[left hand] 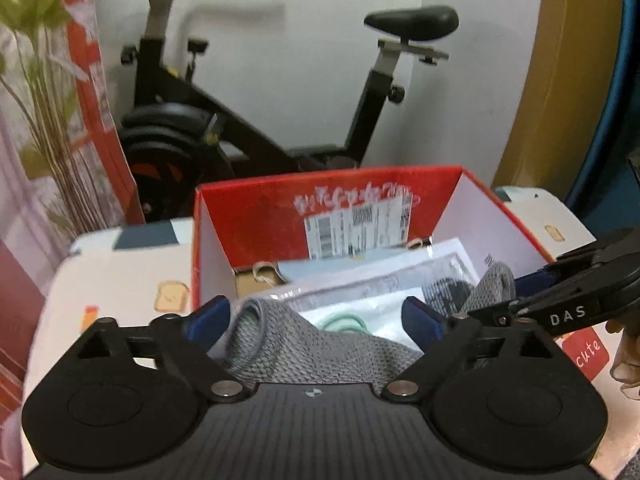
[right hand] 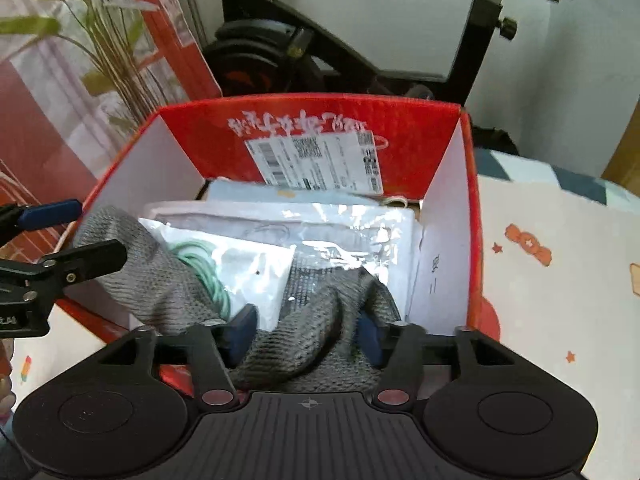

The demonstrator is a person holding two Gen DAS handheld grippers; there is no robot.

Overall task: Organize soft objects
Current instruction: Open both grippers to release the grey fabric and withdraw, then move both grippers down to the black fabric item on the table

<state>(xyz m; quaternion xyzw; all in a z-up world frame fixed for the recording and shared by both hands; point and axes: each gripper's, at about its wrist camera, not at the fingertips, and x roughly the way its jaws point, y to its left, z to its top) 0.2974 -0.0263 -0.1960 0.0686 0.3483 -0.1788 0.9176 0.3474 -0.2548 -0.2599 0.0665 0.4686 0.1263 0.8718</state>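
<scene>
Grey knit cloth (right hand: pixel 168 280) hides the red box (right hand: pixel 320 120) floor

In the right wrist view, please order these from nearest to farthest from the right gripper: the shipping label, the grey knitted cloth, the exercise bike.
1. Grey knitted cloth: between the fingers of the right gripper, at the box's near edge.
2. Shipping label: on the red far wall inside the box.
3. Exercise bike: behind the box, by the wall.
</scene>
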